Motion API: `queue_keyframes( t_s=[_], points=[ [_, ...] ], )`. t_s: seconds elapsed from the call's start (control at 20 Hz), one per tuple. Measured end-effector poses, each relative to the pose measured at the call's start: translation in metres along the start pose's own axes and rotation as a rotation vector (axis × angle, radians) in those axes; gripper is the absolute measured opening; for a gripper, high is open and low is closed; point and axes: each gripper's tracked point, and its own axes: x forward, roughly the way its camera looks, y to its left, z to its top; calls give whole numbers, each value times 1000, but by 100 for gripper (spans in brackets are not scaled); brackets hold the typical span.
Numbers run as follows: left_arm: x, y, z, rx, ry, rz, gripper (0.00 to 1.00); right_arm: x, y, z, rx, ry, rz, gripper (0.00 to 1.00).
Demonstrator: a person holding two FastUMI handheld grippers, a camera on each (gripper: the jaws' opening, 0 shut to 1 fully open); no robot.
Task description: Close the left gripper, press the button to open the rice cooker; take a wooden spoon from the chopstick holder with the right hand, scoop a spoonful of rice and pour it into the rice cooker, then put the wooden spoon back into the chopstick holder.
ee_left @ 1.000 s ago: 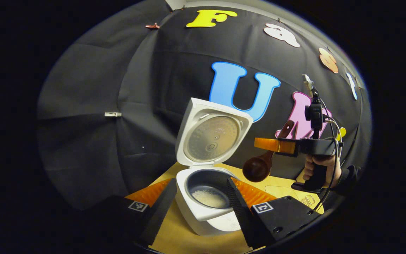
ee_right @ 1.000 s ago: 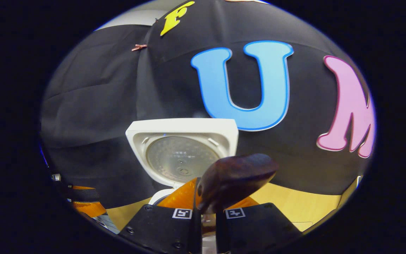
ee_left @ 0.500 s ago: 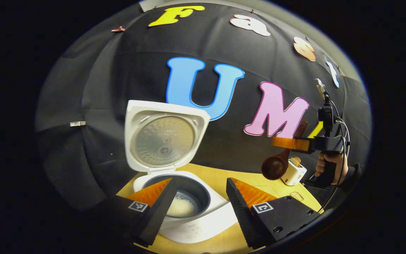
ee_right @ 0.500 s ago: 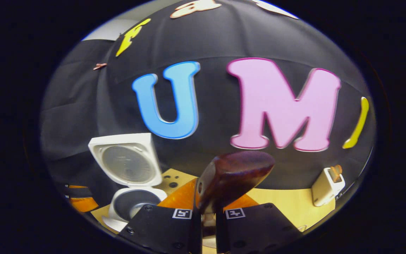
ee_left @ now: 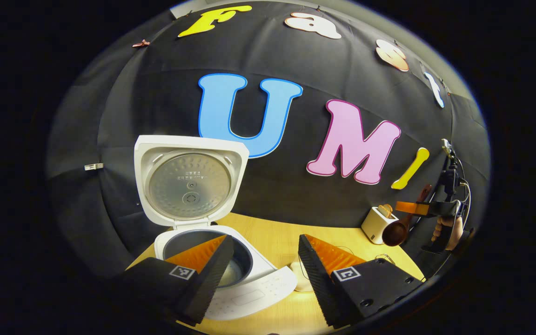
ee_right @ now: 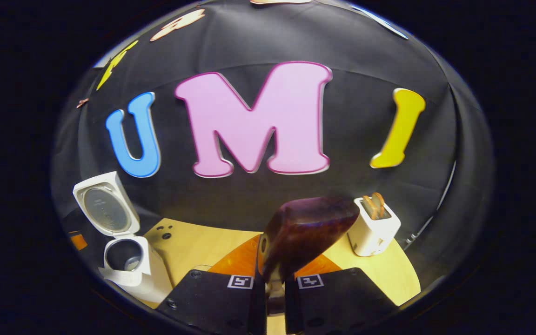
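Wooden spoon (ee_right: pixel 307 225) held by its handle, short of the chopstick holder (ee_right: pixel 373 228).

We see the spoon's bowl up and forward of the right gripper (ee_right: pixel 271 284), which is clamped on it; the holder lies just beyond, right of the bowl. The left gripper (ee_left: pixel 261 265) hangs spread apart by the open rice cooker (ee_left: pixel 203 242), well away from the holder.

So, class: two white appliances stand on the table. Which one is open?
The rice cooker, its lid raised upright against the wall. The smaller white chopstick holder near the wooden spoon has no lid.
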Motion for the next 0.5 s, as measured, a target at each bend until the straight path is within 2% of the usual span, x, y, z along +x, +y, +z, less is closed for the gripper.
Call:
queue_keyframes(
  t_s=[0.3, 0.5],
  points=[
    [-6, 2, -4, -14, 22, 85, 92, 15, -72, -53, 99, 88, -90, 19],
    [-5, 4, -10, -26, 34, 139, 92, 24, -92, -99, 166, 162, -112, 19]
  ],
)
